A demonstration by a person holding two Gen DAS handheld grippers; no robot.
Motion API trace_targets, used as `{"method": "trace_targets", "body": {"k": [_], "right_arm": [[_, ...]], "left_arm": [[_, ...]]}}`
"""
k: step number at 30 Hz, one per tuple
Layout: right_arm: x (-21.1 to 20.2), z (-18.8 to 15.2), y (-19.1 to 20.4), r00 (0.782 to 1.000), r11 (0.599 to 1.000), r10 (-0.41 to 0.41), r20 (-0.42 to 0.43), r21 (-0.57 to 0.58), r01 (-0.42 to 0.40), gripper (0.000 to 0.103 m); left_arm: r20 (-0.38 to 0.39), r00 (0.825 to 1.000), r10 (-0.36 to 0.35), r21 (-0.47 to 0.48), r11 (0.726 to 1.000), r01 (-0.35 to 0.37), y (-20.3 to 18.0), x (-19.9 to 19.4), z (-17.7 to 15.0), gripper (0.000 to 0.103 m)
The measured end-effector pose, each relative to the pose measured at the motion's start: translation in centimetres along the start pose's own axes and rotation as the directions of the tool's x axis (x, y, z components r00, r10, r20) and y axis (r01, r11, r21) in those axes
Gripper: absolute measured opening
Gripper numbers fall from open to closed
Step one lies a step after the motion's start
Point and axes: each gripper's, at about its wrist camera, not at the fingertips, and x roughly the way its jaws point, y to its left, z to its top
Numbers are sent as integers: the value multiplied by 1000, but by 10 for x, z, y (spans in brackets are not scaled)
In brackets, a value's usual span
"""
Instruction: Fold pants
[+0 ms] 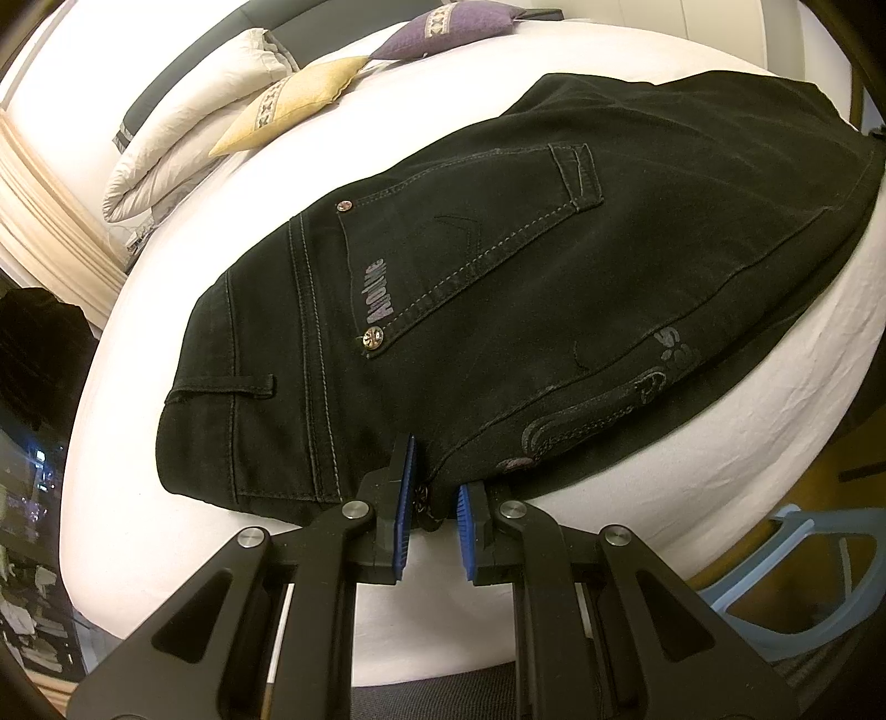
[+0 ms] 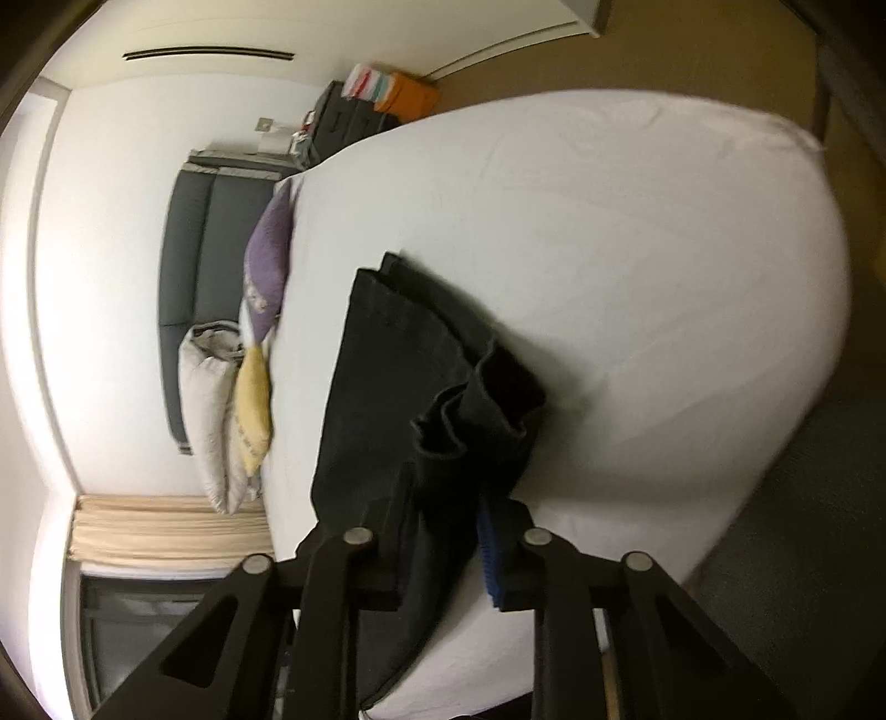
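Place: a bedroom in a home.
Bed (image 2: 637, 232): wide, white sheet, fills most of both views.
Headboard (image 2: 194, 260): grey, padded, against a white wall.
Pillows: a white pillow (image 1: 183, 122), a yellow cushion (image 1: 288, 105) and a purple cushion (image 1: 443, 33) lie at the head end.
Curtain (image 2: 166, 526): cream, pleated, beside a dark window (image 2: 138, 637).
Storage: dark drawers (image 2: 343, 124) by the bed, with bright boxes (image 2: 396, 91) on top.
Floor: brown, beside the bed.
Clothing: black pants (image 1: 498, 288) lie on the sheet.
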Motion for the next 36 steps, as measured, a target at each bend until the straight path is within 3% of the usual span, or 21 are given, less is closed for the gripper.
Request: {"method": "trace_targets", "body": {"k": [2,7,14,17,21,26,29,32,36], "right_arm": [[-8,-1,3,1000,1000,-27,-7,14,27,19],[-14,4,16,1000,1000,26,-4,-2,-26,19],[-1,8,9,998,999,-31,-47,22,32,19],[8,11,-2,996,998,-45,-72,49,49,26],[10,15,-7,998,996,50,-49,80,-46,43],[10,14,-2,995,995,98,-35,31,-97,43],[13,13,4,1000,999,21,-23,-34,-22,36],[18,15,-4,1000,1000,-20,-16,-21,20,10],[13,13,-2,999,997,-43,18,-59,44,8]], "left_arm": [[-1,1000,-1,2,1000,1,0,-1,0,13],[-1,1000,0,-4,1000,0,-1,0,0,13],[3,1000,-5,-9,1000,5,1,1,-1,13],[3,1000,-5,-10,1000,5,1,1,-1,13],[2,1000,-3,-11,1000,3,2,1,-1,13],[2,1000,-4,-10,1000,4,2,2,-1,13],[1,1000,-4,-10,1000,4,2,2,-1,13],[1,1000,-2,-10,1000,2,2,2,-1,13],[0,1000,1,-15,1000,-1,2,2,-1,13]]}}
